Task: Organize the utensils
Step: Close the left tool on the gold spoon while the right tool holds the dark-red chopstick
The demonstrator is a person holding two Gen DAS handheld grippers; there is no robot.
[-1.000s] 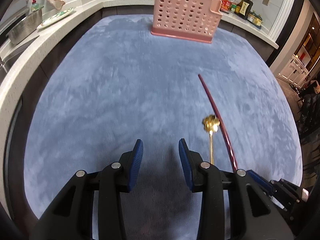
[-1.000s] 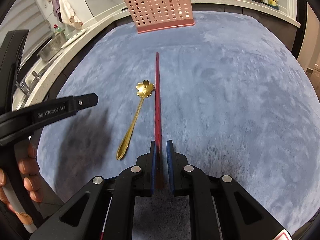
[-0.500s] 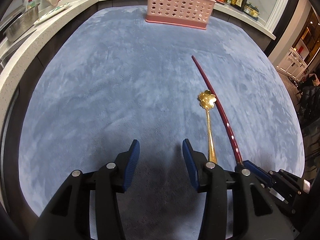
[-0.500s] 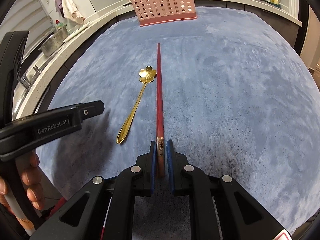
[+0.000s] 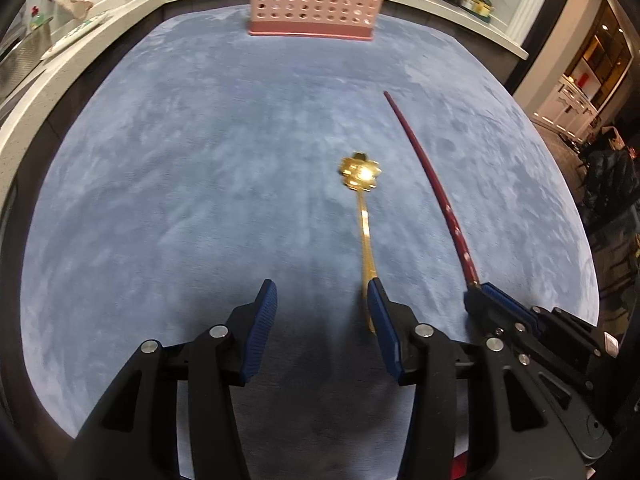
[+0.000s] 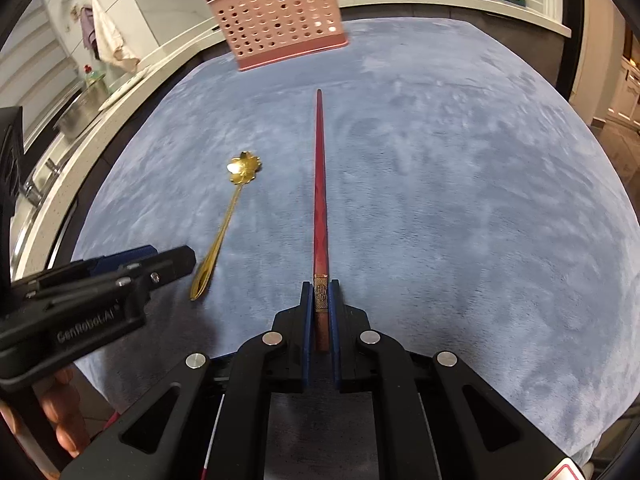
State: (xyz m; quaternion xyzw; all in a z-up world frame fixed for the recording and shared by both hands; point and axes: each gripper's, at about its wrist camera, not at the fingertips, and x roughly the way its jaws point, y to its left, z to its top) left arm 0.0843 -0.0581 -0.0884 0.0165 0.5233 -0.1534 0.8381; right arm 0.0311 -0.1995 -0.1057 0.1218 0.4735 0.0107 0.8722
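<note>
Chopstick point(image 5: 436, 184), a dark red one, ran off to the right of the left gripper point(image 5: 322, 304) in the left wrist view, its butt end pinched by the right gripper point(image 5: 478, 292). Left one sat wide apart over the blue mat point(image 5: 180, 184), with the gold spoon point(image 5: 362, 200) handle right by its right finger. Pink caddy point(image 5: 316, 0) stood well ahead.

Right wrist view: right gripper point(image 6: 320, 292) was clamped on the chopstick point(image 6: 320, 184), which pointed straight ahead toward the caddy point(image 6: 280, 26). Spoon point(image 6: 228, 220) lay just left, left gripper point(image 6: 160, 264) near its handle tip.

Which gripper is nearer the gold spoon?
Left. The left gripper is open at the spoon handle's end; the right gripper, shut on the red chopstick, sits off to the spoon's right.
</note>
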